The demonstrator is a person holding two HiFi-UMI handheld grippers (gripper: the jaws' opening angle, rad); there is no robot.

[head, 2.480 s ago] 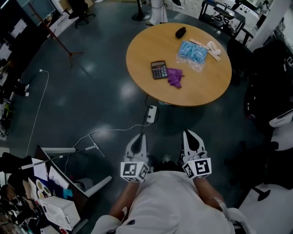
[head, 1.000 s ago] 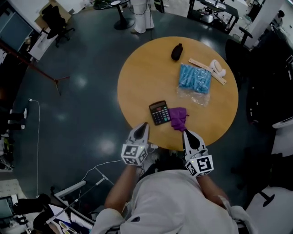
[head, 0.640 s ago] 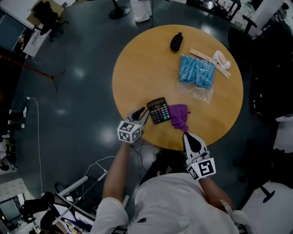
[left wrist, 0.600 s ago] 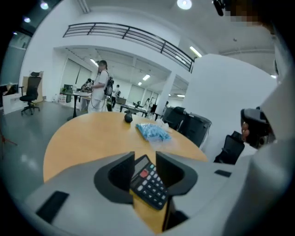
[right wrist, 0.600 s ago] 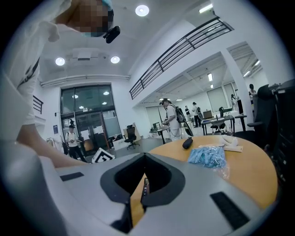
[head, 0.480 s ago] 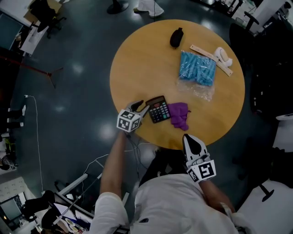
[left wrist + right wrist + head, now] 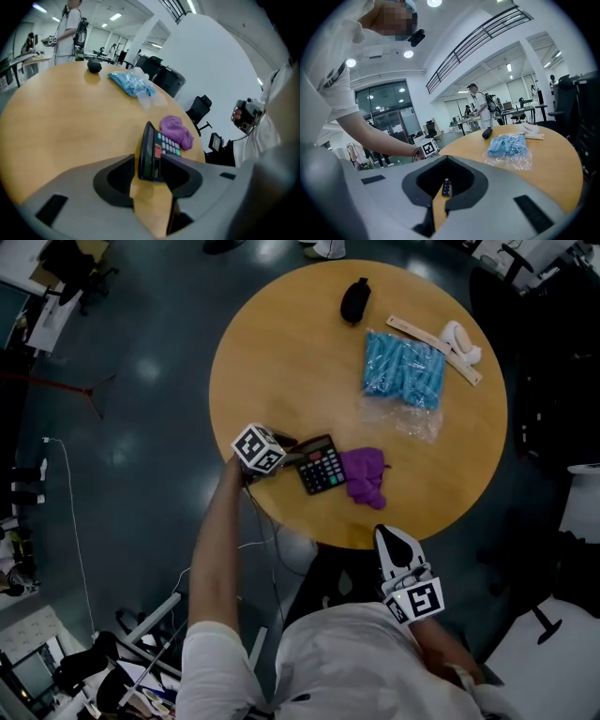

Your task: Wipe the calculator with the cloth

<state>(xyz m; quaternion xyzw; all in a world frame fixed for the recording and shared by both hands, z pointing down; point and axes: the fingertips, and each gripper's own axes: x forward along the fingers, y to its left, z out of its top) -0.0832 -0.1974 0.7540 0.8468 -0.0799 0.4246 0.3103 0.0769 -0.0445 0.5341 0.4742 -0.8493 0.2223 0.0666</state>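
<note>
My left gripper (image 7: 286,450) is opening, jaws either side of the calculator (image 7: 321,466); my right gripper (image 7: 395,542), well apart from it, is clenched empty.

A round wooden surface (image 7: 281,352) stands on a dark, glossy floor (image 7: 131,418). Toward its far side lies a small black object (image 7: 354,300). Right of that, a clear bag of blue pieces (image 7: 403,369) lies just beside a pale wooden strip (image 7: 412,329) with a white item (image 7: 460,337) near its end. A white cable (image 7: 69,512) trails across the floor at the left.
</note>
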